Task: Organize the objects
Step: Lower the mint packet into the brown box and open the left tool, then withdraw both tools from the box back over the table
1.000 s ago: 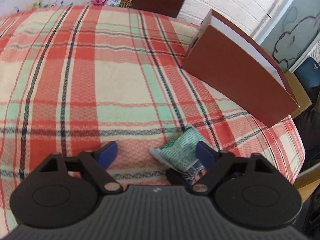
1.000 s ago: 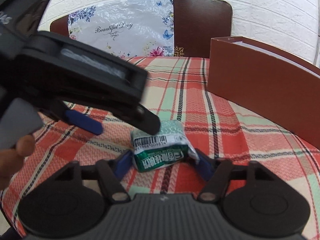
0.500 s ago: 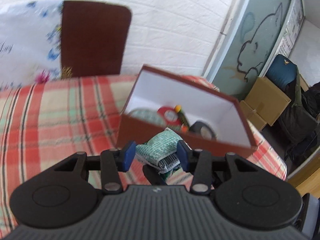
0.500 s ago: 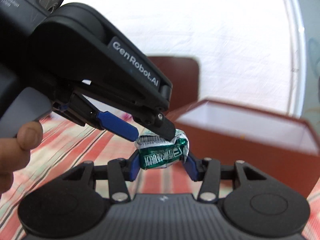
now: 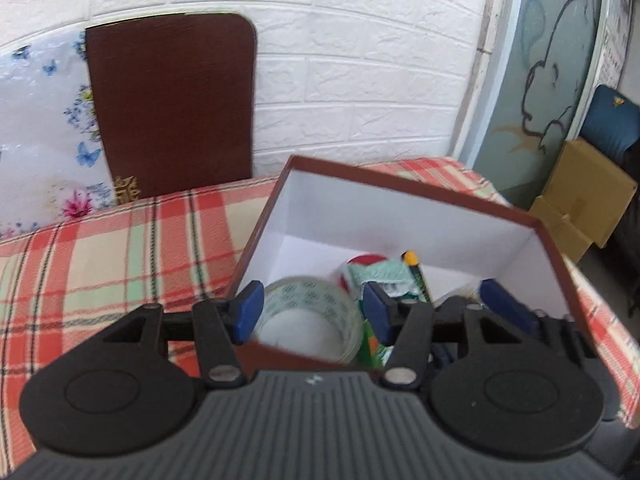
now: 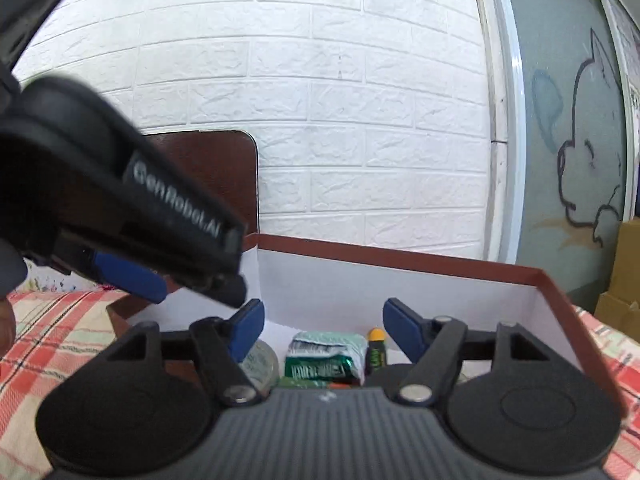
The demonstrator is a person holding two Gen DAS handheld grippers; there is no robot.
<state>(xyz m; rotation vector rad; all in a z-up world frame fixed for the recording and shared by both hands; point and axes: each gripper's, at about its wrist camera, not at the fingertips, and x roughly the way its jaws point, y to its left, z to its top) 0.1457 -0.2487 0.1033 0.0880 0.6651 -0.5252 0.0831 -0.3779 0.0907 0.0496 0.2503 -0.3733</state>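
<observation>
Both the left tongs [image 5: 312, 310] and right tongs [image 6: 324, 326] have just been opening and stand apart with nothing clamped; the green packet [image 6: 324, 360] lies inside the brown box [image 6: 400, 254] near the desk's far edge. Lift both tongs straight up, clear of the box walls, without nudging the tape roll [image 5: 308, 320] beside it.

Matt brown cardboard box [image 5: 400, 178] with smooth white paper lining; inside it, a glossy clear plastic tape roll [image 5: 308, 312] beside a shiny green foil packet [image 6: 324, 364]. Woven plaid cloth [image 5: 100, 256] surrounds the box.
</observation>
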